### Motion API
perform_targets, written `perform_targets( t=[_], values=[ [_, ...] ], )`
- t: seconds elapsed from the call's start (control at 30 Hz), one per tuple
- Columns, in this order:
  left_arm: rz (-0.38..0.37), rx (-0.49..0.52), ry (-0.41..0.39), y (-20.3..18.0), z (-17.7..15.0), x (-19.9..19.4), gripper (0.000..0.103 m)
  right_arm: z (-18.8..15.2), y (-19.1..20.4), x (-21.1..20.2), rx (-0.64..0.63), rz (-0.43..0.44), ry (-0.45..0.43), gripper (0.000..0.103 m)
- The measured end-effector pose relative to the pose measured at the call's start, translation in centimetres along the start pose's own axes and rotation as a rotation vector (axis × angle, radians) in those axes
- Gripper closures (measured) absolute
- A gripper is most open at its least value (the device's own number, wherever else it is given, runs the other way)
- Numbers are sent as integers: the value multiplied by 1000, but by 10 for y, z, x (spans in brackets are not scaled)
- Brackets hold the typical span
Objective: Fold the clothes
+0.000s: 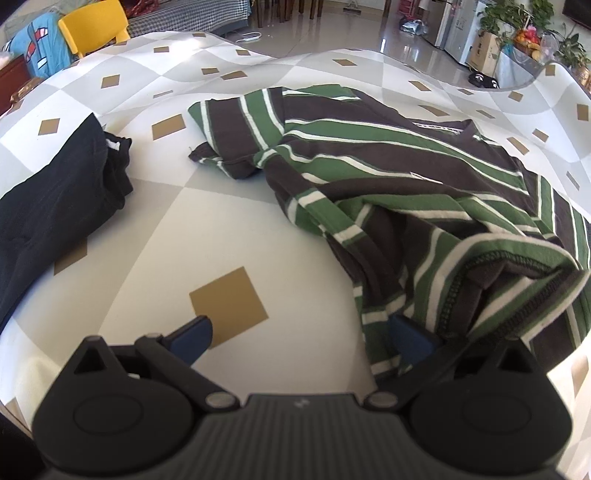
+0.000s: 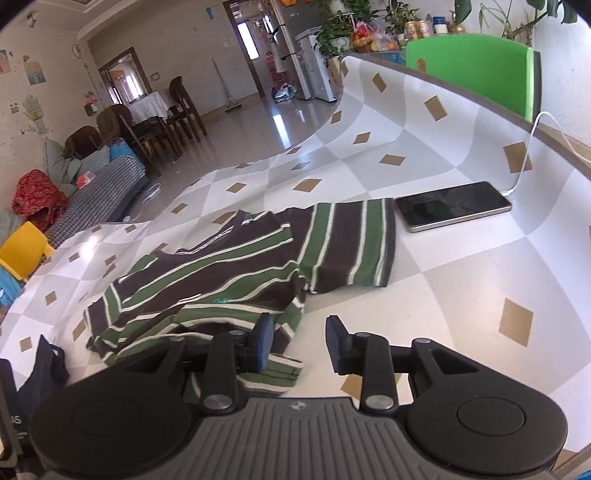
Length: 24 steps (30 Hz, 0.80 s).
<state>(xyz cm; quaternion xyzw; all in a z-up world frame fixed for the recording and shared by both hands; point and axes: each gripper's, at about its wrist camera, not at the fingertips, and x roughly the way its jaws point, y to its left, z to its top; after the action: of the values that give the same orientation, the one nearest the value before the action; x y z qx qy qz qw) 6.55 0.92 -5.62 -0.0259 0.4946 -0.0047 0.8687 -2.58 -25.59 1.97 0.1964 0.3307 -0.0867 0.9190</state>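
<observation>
A brown, green and white striped shirt (image 1: 369, 155) lies crumpled on the table, one sleeve spread toward the far left. In the left wrist view my left gripper (image 1: 303, 336) stands wide open at the shirt's near hem. The hem drapes over its right finger (image 1: 410, 341), while the left finger (image 1: 195, 332) sits over bare tablecloth. In the right wrist view the same shirt (image 2: 229, 280) lies left of centre. My right gripper (image 2: 301, 341) is open at the shirt's near right corner, its left finger (image 2: 266, 339) above the cloth, and only table shows between the pads.
A black garment (image 1: 55, 192) lies folded at the table's left, also seen in the right wrist view as a dark garment (image 2: 40, 369). A phone (image 2: 454, 208) on a white cable rests beyond the shirt's sleeve. A green chair (image 2: 472, 70) and a yellow chair (image 1: 94, 27) stand at the table's edges.
</observation>
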Motion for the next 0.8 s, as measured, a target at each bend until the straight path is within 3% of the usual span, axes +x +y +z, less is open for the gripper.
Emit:
perform_targets(
  t=[0.17,0.37,0.53,0.73,0.8],
  values=[
    [-19,16,4,-5,-2,1,0,-6,11,18,14,47,29,63],
    [4,-69,-55,12,6,-6,0,-10,29,30,-7,107,-37,62],
    [14,-104,-63,19,12,-1,0,-21,48,53,-98,57,10,62],
    [-25,-143,-83,19,17,4,0,-44,55,85,-262,-59,178,62],
    [-26,-133,-86,15,18,7,0,-49,55,87,-291,-80,178,61]
  ],
)
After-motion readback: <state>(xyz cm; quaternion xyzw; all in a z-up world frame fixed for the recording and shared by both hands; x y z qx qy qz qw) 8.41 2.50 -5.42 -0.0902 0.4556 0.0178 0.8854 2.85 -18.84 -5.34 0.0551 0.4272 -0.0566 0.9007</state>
